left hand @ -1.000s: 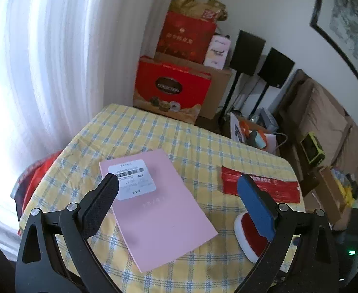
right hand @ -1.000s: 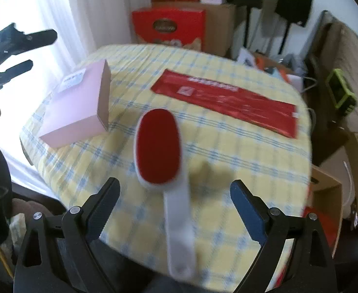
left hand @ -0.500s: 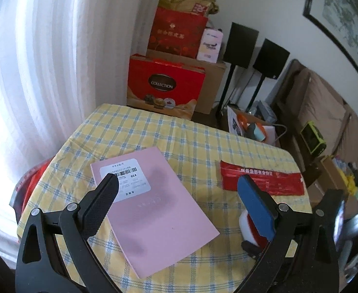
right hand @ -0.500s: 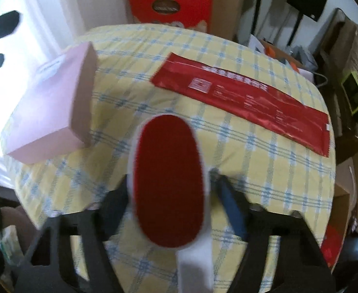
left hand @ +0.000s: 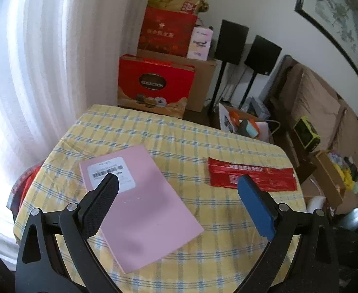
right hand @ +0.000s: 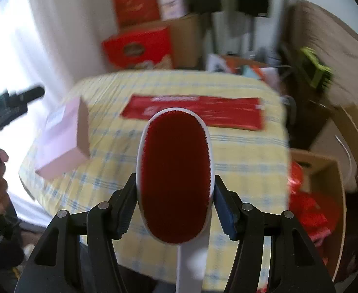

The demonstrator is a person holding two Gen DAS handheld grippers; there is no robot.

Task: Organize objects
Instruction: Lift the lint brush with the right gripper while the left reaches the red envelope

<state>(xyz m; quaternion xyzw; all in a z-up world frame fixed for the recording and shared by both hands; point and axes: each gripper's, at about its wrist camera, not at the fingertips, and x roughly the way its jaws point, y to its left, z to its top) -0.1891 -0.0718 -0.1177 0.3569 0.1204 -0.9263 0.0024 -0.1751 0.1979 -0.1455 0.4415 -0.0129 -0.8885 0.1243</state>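
- Brush (right hand: 175,178): red oval pad in a white frame, white handle running down toward the camera. Clamped at the sides of its head by the right gripper (right hand: 175,202); one second back it lay flat on the table with those jaws wide to either side. The jaws have just been closing, brush between them, and now press on its rim.
- Brush, position: raised off the cloth, it appears; the room behind is smeared with motion. It is gone from the left wrist view, where it showed earlier at the near right edge of the table.
- Left gripper (left hand: 179,193): jaws spread, nothing between them, hovering over the pink box, little changed from a second ago.
- Box (left hand: 139,197): pink, flat, barcode label on top; on the left half of the table, unmoved.
- Packet (left hand: 252,175): red, long, flat; on the right half, well apart from the box, unmoved.
- Table (left hand: 154,131): yellow checked cloth.
- Status, judged: pick-up of the brush is done; carrying and setting it down remain. Destination cannot be told from these views.
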